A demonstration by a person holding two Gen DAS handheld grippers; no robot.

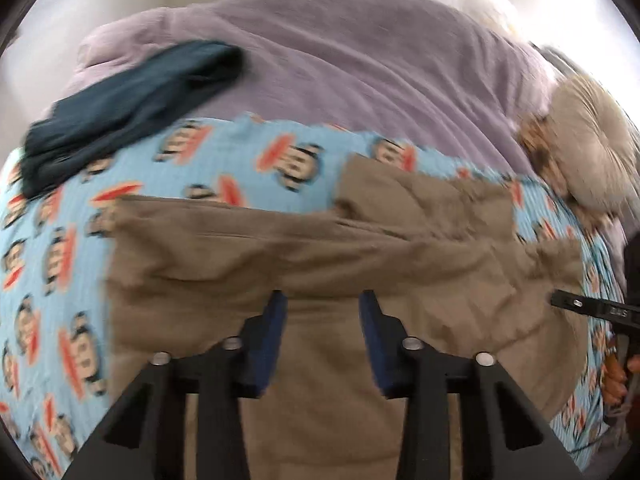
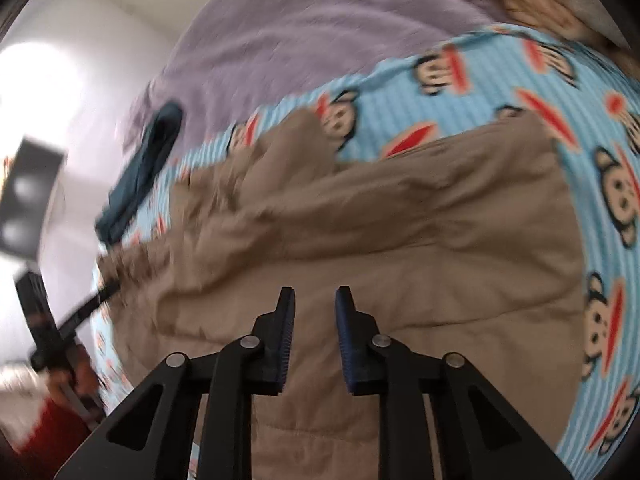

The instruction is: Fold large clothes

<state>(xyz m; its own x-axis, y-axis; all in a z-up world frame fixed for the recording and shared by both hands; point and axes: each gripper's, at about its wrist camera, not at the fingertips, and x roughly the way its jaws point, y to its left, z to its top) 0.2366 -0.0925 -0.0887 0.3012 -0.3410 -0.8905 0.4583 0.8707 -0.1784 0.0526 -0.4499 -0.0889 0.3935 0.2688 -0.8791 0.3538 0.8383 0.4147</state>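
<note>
- On the bed (image 1: pixel 360 52), over a blue monkey-print blanket (image 1: pixel 56 240), lie the tan trousers (image 1: pixel 280 248) I am folding; they are rumpled and spread from left to right across the near half of the bed.
- My left gripper (image 1: pixel 323 300) hangs just above the trousers near their near edge, its blue-padded fingers (image 1: pixel 276 320) spread apart with nothing between them.
- My right gripper (image 2: pixel 316 296) hovers over the same trousers (image 2: pixel 400 220), fingers (image 2: pixel 286 320) also parted, though by a narrower gap, and holding no cloth.
- In the left wrist view the right gripper's black tip (image 1: pixel 592 308) shows at the right edge, close to the trousers' creased end; whether it touches the cloth I cannot tell.
- A dark teal garment (image 1: pixel 132 108) lies at the far left, half on the blanket and half on the lilac cover, apart from the trousers.
- A cream cushion (image 1: pixel 588 144) sits at the far right of the bed.
- Both views are blurred.
</note>
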